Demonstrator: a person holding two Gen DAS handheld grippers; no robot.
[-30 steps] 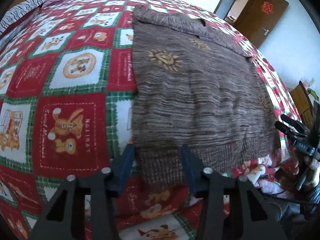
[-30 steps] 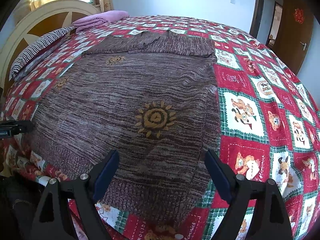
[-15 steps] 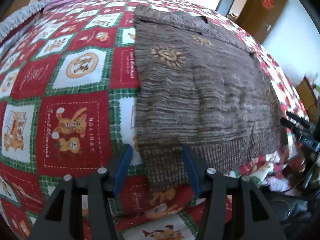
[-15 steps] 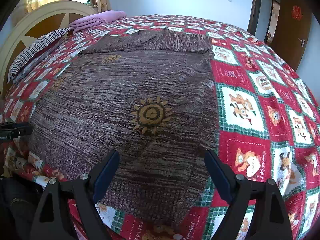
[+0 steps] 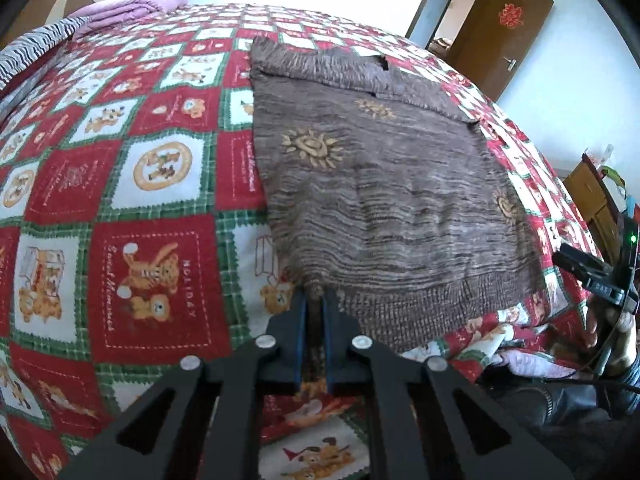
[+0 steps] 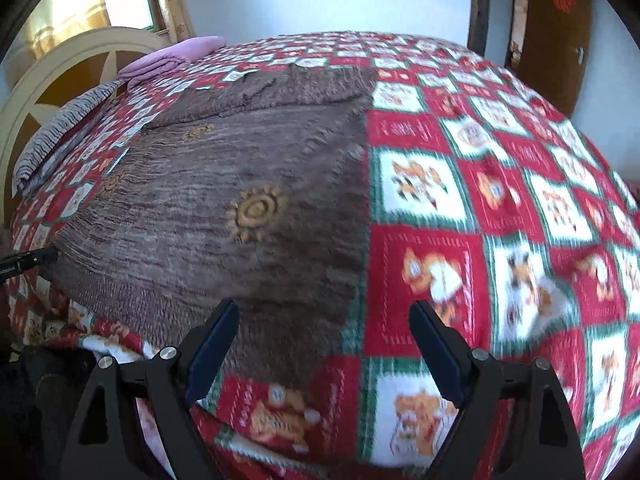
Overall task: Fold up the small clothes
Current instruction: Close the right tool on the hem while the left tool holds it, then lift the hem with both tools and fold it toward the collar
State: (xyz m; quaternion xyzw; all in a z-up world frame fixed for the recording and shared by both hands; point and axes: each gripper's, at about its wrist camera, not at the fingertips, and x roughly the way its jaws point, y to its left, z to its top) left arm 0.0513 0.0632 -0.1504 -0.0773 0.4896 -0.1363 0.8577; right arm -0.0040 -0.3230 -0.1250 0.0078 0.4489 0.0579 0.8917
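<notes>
A brown knitted sweater (image 5: 392,200) with yellow sun motifs lies flat on the bed, its ribbed hem toward me; it also shows in the right wrist view (image 6: 224,208). My left gripper (image 5: 315,300) is shut on the hem's near left corner. My right gripper (image 6: 324,320) is open wide over the hem's near right corner, jaws either side of the sweater's edge, holding nothing. The right gripper also shows at the far right of the left wrist view (image 5: 576,264).
The bed is covered by a red, white and green patchwork quilt (image 5: 120,200) with bear pictures. Folded pink and striped bedding (image 6: 176,56) lies by the headboard (image 6: 60,80). A brown door (image 5: 500,28) stands open beyond the bed.
My left gripper has closed on the sweater's hem corner. My right gripper has shifted right toward the sweater's right edge and stays open.
</notes>
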